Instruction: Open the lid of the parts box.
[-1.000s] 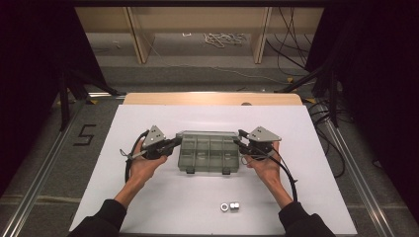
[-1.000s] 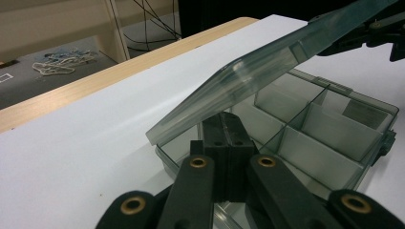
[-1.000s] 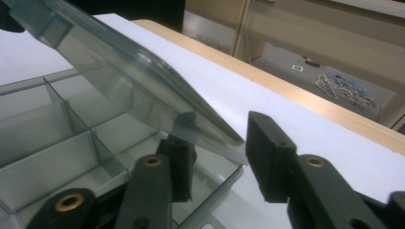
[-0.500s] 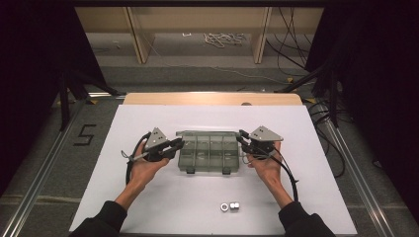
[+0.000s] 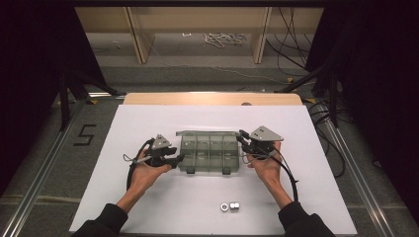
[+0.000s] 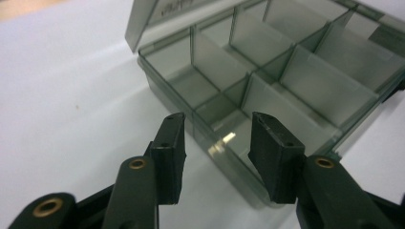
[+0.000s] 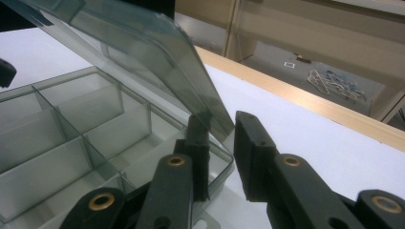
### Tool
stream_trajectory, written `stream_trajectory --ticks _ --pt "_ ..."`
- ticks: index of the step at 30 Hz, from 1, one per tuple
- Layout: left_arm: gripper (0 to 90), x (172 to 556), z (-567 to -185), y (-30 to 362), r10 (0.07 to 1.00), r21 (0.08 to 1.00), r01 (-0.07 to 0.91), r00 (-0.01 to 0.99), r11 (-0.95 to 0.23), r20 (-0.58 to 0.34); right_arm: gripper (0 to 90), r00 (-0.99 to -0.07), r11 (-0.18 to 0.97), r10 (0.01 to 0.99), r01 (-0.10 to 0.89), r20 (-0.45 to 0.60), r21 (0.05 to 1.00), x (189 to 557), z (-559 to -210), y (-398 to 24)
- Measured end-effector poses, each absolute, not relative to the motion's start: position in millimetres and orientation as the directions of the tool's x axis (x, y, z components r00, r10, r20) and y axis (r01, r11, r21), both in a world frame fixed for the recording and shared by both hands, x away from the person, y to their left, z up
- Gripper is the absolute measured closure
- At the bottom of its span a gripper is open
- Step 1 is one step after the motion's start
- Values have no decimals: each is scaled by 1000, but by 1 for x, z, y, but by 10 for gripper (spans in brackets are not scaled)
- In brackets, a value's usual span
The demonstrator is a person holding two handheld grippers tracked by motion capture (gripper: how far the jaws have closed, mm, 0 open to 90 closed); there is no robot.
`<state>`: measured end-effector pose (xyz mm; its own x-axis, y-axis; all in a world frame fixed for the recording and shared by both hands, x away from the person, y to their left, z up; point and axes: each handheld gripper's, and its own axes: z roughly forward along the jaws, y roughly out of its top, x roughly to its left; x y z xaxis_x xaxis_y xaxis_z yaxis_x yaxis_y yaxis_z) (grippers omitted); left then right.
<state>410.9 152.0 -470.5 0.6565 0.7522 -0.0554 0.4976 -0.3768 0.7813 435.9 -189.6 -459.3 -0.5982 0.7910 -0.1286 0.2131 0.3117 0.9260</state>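
Black plastic tongs are sitting at each end of a see-through grey box. The left tongs (image 6: 217, 143) are standing apart, and they have just been opening. A second ago they were pinching shut at the left end of the box (image 5: 210, 153); now they are letting go, and the box's near corner is sitting between them without being squeezed. In the high view the left tongs (image 5: 177, 159) are pointing at the box's left side, just beside it.

The right tongs (image 7: 220, 152) are clenching the right end wall of the box (image 7: 95, 129), one side inside and one side outside. They have closed a little since a second ago. In the high view the right tongs (image 5: 243, 137) are touching the box's right end and are staying where they were.

The box's lid (image 7: 138, 52) is standing up, tilting back, the same as before. The little rooms inside are looking empty.

The box is lying in the middle of the white bench (image 5: 148, 207). Two small silver nuts (image 5: 230, 207) are lying near the front edge, well apart from the box, not moving.
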Motion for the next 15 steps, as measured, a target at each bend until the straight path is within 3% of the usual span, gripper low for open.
stream_trajectory --ticks 6,15 --pt "666 412 -474 152 727 769 520 678 -372 -107 774 -589 304 799 220 -123 927 436 -459 -189" --pt "673 408 -475 151 729 774 497 681 -392 -68 802 -558 280 824 253 -97 926 436 -457 -186"
